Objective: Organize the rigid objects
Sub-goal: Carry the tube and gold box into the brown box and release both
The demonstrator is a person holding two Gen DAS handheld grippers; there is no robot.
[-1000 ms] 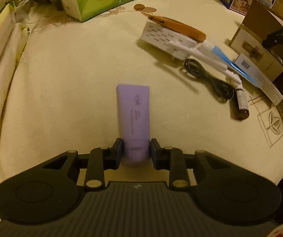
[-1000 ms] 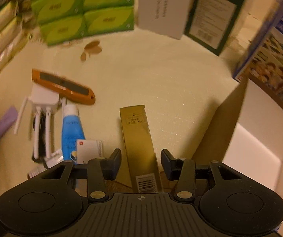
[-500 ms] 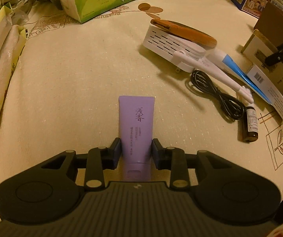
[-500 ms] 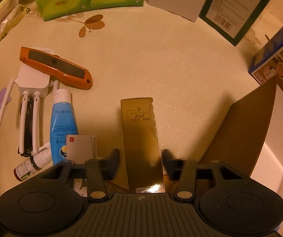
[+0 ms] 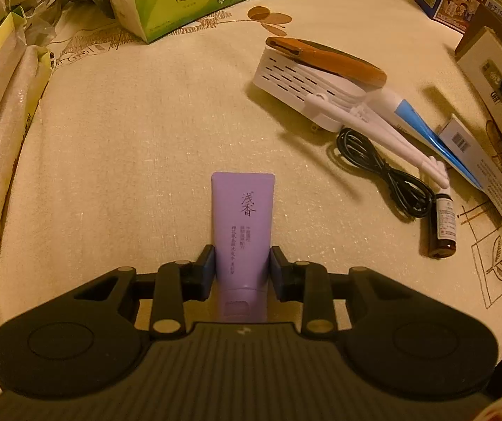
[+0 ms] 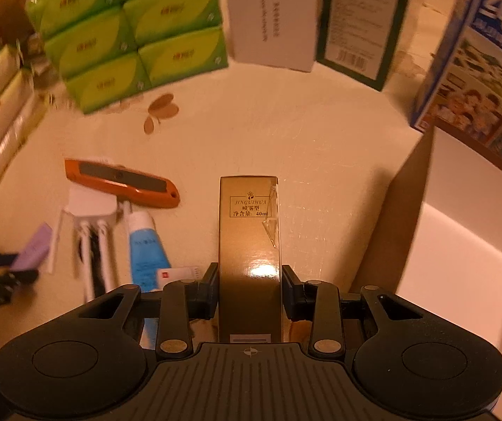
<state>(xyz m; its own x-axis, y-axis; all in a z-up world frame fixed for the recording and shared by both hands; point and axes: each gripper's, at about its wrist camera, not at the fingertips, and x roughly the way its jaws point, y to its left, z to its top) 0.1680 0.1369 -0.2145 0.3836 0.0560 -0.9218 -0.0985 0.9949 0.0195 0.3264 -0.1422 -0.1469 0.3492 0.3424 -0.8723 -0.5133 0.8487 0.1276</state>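
My left gripper (image 5: 243, 266) is shut on a purple tube (image 5: 243, 217), held just above the cream tablecloth. My right gripper (image 6: 249, 280) is shut on a long gold box (image 6: 249, 242), lifted over the table beside an open cardboard box (image 6: 461, 266) on the right. The left gripper with the purple tube (image 6: 33, 249) also shows at the left edge of the right wrist view.
On the cloth lie an orange utility knife (image 6: 121, 182), a white router (image 5: 307, 84), a blue-white tube (image 6: 145, 249), a black cable (image 5: 384, 172) and a small brown bottle (image 5: 443, 224). Green tissue packs (image 6: 128, 35) and upright boxes (image 6: 272, 17) line the back.
My right gripper has closed on the gold box and lifted it. My left gripper has raised the purple tube slightly and tipped forward.
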